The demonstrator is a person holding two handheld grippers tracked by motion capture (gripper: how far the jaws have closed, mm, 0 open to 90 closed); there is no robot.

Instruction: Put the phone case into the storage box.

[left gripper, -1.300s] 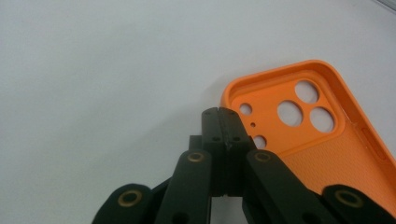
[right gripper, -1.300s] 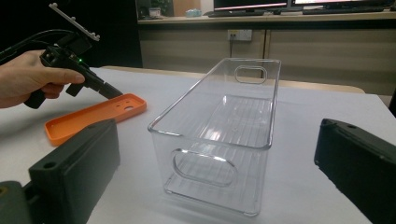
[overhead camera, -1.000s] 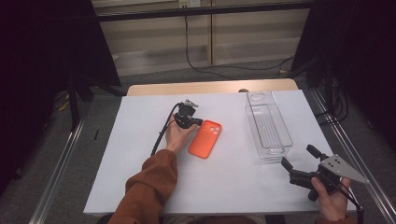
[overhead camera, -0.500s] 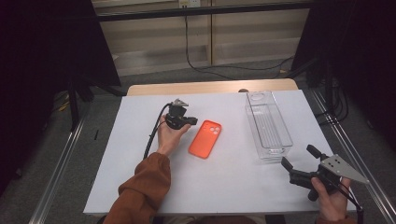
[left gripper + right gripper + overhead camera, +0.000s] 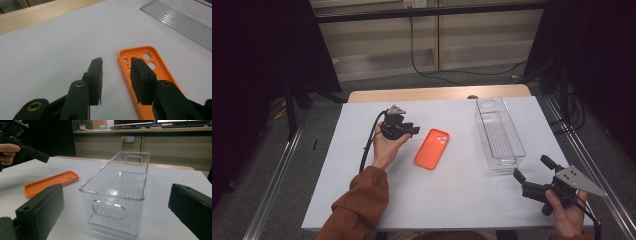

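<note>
Left gripper [image 5: 404, 131]: in the high view it sits left of centre, just left of the case [image 5: 432, 149] and apart from it. Its jaws have just been opening; in the left gripper view they stand partly spread with nothing between them, only bare surface [image 5: 50, 45] showing in the gap. The right-hand jaw hangs in front of the case's near rim in that view; contact cannot be confirmed, and the high view suggests clearance.

Case: orange, lying flat, hollow side up, camera cut-outs toward the upper part of the frame, at mid-frame of the high view between the left gripper and the bin [image 5: 499, 137]. Judgement: it lies released, not held.

Right gripper [image 5: 532, 176]: lower right of the high view, held low over the surface, jaws spread wide and empty, aimed at the bin's near end. Judgement: it waits in readiness, possibly to steady or take the bin.

Bin: clear, empty, upright, right of centre, well apart from the case.

View differences: the left gripper view settles the empty gap, which the high view leaves too small to read. The right gripper view shows the bin's handle cut-outs and empty floor, and the case's raised rim at its left.
</note>
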